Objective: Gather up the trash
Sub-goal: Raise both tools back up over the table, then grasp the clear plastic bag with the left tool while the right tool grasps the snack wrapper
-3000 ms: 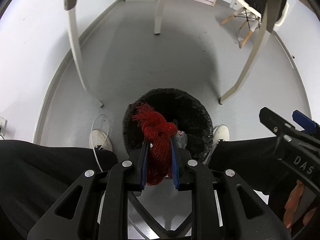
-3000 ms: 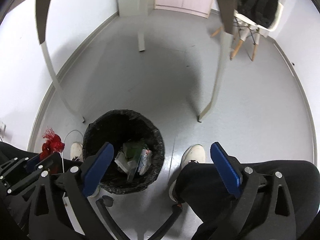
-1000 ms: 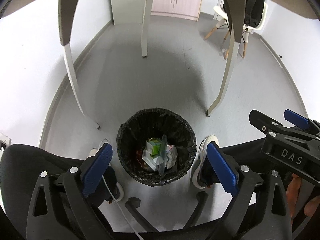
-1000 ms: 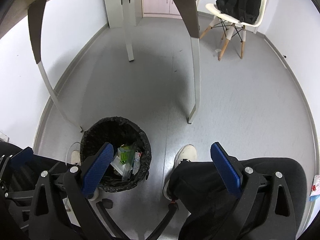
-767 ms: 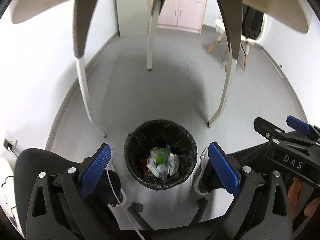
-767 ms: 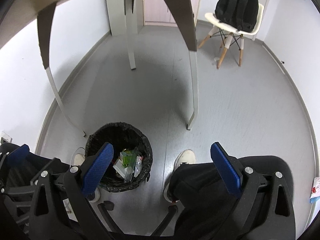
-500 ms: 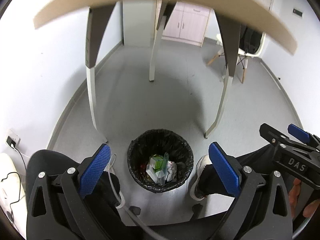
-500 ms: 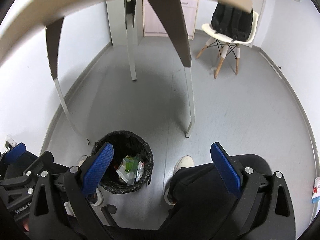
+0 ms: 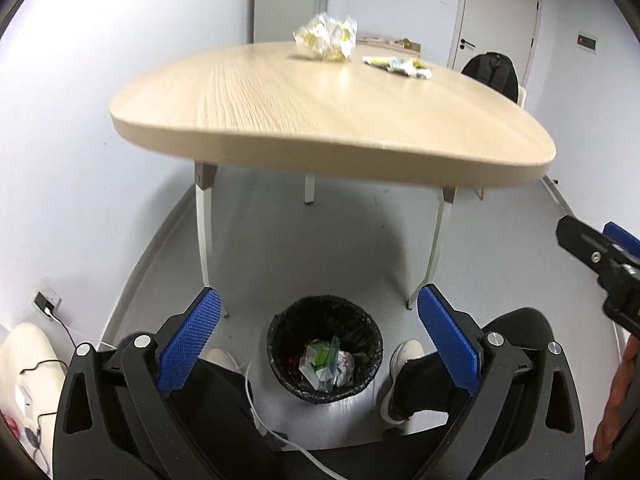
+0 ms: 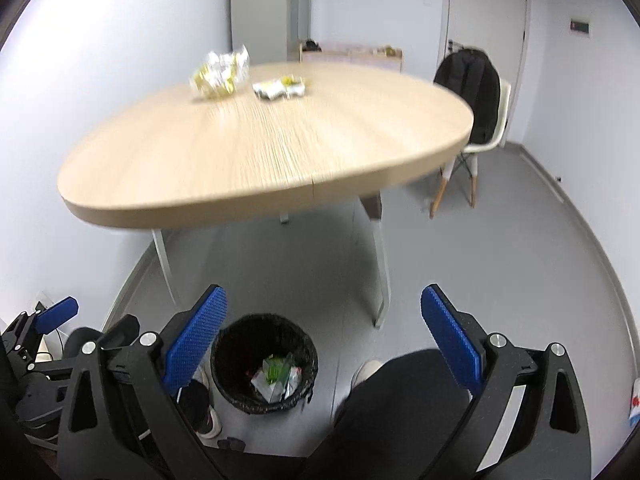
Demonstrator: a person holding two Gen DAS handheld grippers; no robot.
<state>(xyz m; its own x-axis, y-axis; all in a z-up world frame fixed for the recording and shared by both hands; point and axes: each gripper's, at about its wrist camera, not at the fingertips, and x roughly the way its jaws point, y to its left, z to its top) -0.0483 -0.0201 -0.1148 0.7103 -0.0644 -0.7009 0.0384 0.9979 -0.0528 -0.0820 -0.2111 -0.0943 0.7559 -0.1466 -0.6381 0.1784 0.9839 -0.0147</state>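
Both hand-held grippers (image 9: pixel 318 344) higher, bin (image 9: pixel 325 354) below

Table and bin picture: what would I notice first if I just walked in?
Probably the big wooden table, with a crumpled yellow-and-clear wrapper and a flatter wrapper lying at its far end. Next, the black trash bin on the floor below the near edge, already holding trash, seen between the open blue-padded left gripper.
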